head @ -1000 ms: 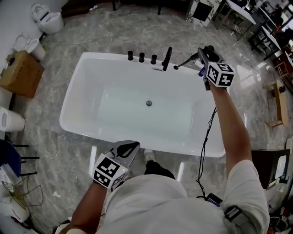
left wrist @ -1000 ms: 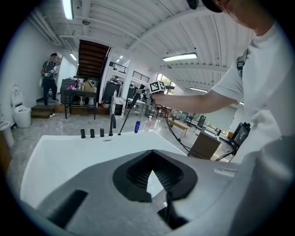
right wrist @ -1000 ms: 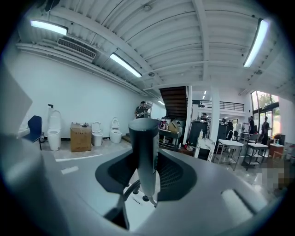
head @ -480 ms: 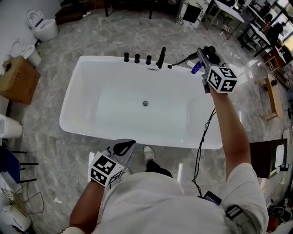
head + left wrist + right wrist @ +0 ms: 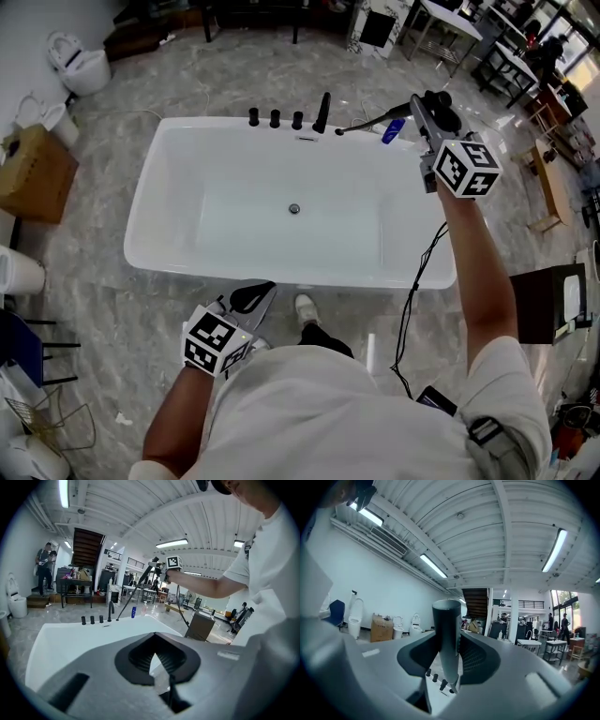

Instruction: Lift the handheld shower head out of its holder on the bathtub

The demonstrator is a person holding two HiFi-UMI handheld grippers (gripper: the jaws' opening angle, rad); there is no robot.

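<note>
My right gripper (image 5: pixel 427 105) is shut on the handle of the dark handheld shower head (image 5: pixel 432 99), held in the air past the far right corner of the white bathtub (image 5: pixel 150 197). In the right gripper view the handle (image 5: pixel 446 639) stands upright between the pads. Its black hose (image 5: pixel 370 121) runs down to the far rim, beside the black spout (image 5: pixel 323 111) and three knobs (image 5: pixel 275 119). The left gripper view shows the raised right gripper (image 5: pixel 161 566) and the hose (image 5: pixel 133 595). My left gripper (image 5: pixel 255 294) hangs shut and empty at the tub's near side.
A blue bottle (image 5: pixel 392 131) stands on the far rim near the hose. A cardboard box (image 5: pixel 33 173) and toilets (image 5: pixel 80 61) lie left of the tub. A dark cabinet (image 5: pixel 548 300) is on the right; tables and chairs stand beyond. My shoe (image 5: pixel 305 307) is by the near rim.
My right gripper has risen and drifted right with the shower head, drawing the hose out from the rim. The left gripper has slid a little to the left.
</note>
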